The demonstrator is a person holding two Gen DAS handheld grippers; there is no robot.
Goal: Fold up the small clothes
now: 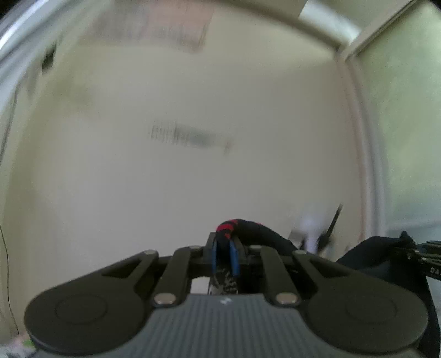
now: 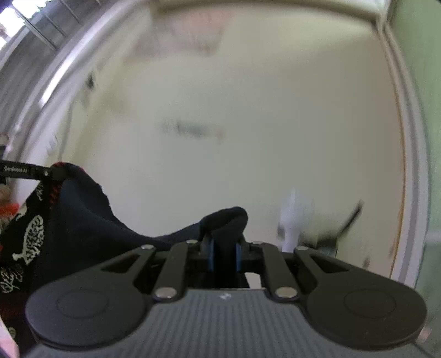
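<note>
Dark navy cloth with a red-and-black edge and white printed figures, a small garment (image 2: 69,220), hangs stretched between the two grippers, lifted in front of a pale cream wall (image 1: 193,179). The left gripper (image 1: 224,247) is clenched on a bunched corner of it, the red-striped hem poking out above the blue pads (image 1: 234,257). The right gripper (image 2: 224,247) is likewise clamped on a rolled navy fold that humps over its fingertips. From the right wrist view the fabric sags leftward and climbs to the other gripper, whose black finger enters at the frame's edge. The garment's lower part drops out of sight behind the gripper bodies, so its full shape cannot be made out. Everything beyond is smeared by blur: a grey smudge (image 1: 190,137) on the wall, a pinkish patch (image 1: 154,24) higher up, and a white shape with a dark stick (image 2: 296,217) low at the right are unreadable.
</note>
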